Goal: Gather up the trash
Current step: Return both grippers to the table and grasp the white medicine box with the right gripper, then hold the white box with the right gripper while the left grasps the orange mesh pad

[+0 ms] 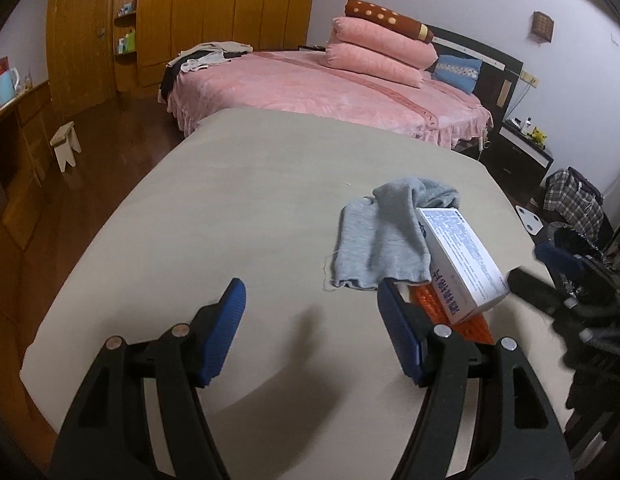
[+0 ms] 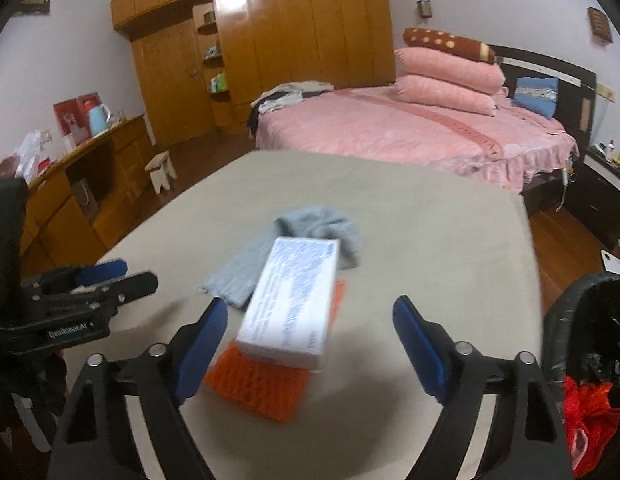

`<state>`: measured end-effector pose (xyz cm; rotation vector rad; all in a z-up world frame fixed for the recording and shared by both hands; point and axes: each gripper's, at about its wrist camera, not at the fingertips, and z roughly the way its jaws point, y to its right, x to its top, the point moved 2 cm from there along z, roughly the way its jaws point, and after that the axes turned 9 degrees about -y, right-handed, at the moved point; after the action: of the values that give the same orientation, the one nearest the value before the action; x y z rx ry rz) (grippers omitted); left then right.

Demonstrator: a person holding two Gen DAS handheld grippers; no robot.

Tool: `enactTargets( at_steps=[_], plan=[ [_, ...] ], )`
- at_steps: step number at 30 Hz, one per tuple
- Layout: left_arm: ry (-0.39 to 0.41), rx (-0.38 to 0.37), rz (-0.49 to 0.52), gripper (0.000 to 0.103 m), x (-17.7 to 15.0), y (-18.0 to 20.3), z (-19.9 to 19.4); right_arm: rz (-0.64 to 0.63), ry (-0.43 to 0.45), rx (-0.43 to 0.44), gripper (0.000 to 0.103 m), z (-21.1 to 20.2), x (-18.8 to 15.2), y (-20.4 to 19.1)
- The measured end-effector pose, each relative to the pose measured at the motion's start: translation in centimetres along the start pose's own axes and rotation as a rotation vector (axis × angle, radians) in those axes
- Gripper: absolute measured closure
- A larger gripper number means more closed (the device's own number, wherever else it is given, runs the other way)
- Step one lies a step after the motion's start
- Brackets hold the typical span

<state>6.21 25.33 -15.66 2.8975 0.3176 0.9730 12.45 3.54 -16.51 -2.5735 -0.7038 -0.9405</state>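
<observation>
Our right tongs stand wide apart with nothing clamped, and the white rectangular cardboard box with blue print sits straight ahead at twelve o'clock, its near end already between the blue pads though neither pad touches it. The box rests on the beige counter, tilted, lying partly on a ribbed orange plastic mat and against a crumpled grey knitted cloth. Its long axis runs from our six toward one o'clock, nearly in line with the tongs, so we judge a squeeze across its short width would suit.

Our left tongs are also apart and empty, over bare counter; from them the box lies at about two o'clock, just past the right pad. The right hand is clearly the nearer.

A black-lined waste bin waits at four o'clock of the right tongs, beside the counter edge.
</observation>
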Motion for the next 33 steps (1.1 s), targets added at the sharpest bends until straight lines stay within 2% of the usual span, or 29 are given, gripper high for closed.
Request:
enactTargets(
  at_steps=[6, 9, 10, 16, 22, 33],
  plan=[
    [-0.004, 0.006, -0.005, 0.036, -0.1, -0.9, 0.1, -0.049, -0.050, -0.027, 0.028, 2.1, -0.6, -1.9],
    [-0.004, 0.007, -0.011, 0.036, -0.2, -0.9, 0.2, -0.053, -0.080, -0.042, 0.036, 3.2, -0.6, -2.0],
    [-0.004, 0.006, -0.014, 0.036, -0.1, -1.0, 0.2, -0.056, -0.085, -0.044, 0.044, 3.4, -0.6, -2.0],
    [-0.002, 0.000, -0.015, 0.036, 0.0, -0.7, 0.2, -0.039, -0.059, -0.029, 0.045, 1.8, -0.8, -1.2],
    [-0.008, -0.034, -0.003, 0.036, 0.2, 0.8, 0.4, 0.021, -0.037, -0.043, 0.045, -1.7, -1.5, 2.2],
    [-0.062, -0.145, 0.086, 0.037, -0.2, 8.4, 2.9, 0.103, -0.048, -0.104, 0.045, -3.7, -3.4, 7.7]
  ],
)
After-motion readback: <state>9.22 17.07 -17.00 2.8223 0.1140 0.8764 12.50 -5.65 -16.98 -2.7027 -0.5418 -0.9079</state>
